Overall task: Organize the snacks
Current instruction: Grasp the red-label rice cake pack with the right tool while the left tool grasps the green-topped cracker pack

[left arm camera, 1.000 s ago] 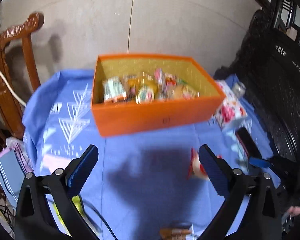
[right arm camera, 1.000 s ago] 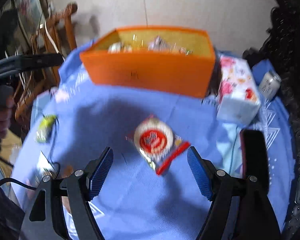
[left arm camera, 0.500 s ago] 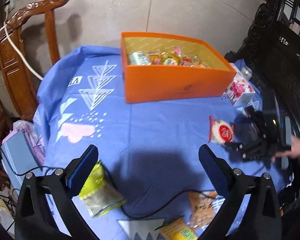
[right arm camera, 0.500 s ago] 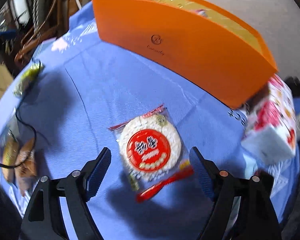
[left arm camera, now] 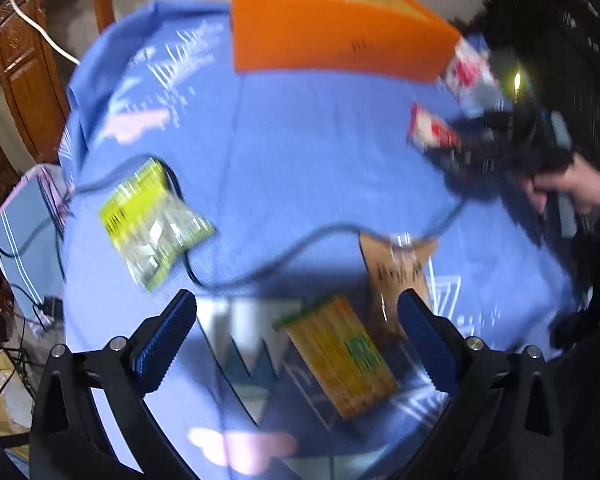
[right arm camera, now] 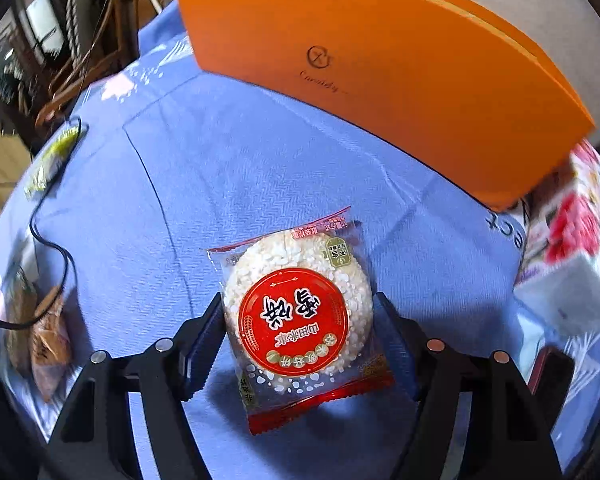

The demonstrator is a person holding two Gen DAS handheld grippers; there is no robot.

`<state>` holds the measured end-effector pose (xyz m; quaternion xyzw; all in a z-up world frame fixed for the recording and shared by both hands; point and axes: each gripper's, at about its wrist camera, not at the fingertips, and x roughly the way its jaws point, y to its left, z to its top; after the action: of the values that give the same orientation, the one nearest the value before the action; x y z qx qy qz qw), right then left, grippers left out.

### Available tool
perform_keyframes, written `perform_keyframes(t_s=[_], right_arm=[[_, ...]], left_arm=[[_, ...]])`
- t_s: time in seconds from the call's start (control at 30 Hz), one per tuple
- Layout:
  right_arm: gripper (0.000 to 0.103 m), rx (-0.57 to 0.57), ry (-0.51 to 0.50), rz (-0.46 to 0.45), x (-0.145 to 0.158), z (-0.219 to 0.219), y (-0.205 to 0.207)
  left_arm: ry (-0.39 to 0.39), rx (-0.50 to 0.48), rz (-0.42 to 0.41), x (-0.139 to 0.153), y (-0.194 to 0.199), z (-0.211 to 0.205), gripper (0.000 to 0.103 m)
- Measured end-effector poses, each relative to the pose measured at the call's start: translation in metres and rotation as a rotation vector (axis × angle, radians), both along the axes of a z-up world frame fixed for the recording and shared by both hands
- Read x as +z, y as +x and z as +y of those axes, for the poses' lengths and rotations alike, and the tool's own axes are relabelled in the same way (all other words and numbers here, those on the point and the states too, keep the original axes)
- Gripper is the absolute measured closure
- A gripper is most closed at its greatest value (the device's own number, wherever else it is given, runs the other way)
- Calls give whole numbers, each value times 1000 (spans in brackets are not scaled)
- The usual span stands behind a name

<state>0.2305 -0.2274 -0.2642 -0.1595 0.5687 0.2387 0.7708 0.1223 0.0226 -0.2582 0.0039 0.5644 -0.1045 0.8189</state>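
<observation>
Now the rice cracker packet (right arm camera: 298, 316) is being straddled by the closing right gripper (right arm camera: 298, 332), orange box (right arm camera: 380, 80) beyond; the left gripper (left arm camera: 296, 334) is being held spread over a yellow packet (left arm camera: 340, 360).

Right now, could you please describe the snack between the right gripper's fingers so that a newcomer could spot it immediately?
Start at the big orange box on the blue tablecloth. Just in front of it lies a clear packet holding a round white rice cake, flanked by the right gripper. Its large red circular label sets it apart from the yellow-green packet and the brown one.
</observation>
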Motion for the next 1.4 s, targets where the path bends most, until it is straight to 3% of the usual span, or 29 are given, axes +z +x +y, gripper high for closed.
perform_keyframes(t_s=[0.17,0.37,0.4,0.43,0.57,0.63,0.73,0.9,1.03,1.2,1.3,1.4], right_arm=[[30,-75,71,-7,14,-11,-14],[30,-130,121,-15,28,-21,-33],[30,-131,121,-19,30,-22,-36],[30,-133,118,-28,32,-24,-40],[30,-167,148,-21,35,-30,-47],[30,-177,157,-33,37,-32,-50],[30,-194,175,-42,40,-34,-54],[30,-223,193,-65,47,-39,-62],[30,-263,203,-64,50,-43,-67],[30,-281,203,-83,56,-45,-73],[30,-283,199,-92,59,-44,-77],[30,-290,197,-111,65,-44,-82]], left_arm=[[29,38,90,-33,-13,-12,5],[7,121,146,-55,-20,-15,6],[4,126,150,-57,-20,-16,8],[-11,129,161,-61,-21,-18,17],[17,102,129,-61,-24,-27,31],[11,98,119,-58,-25,-29,46],[10,104,113,-56,-28,-26,54],[-27,94,91,-45,-30,-17,56],[0,63,120,-55,-26,-20,55],[70,15,90,-56,-22,-36,48],[127,-25,72,-55,-24,-43,56],[104,-14,73,-52,-26,-41,57]])
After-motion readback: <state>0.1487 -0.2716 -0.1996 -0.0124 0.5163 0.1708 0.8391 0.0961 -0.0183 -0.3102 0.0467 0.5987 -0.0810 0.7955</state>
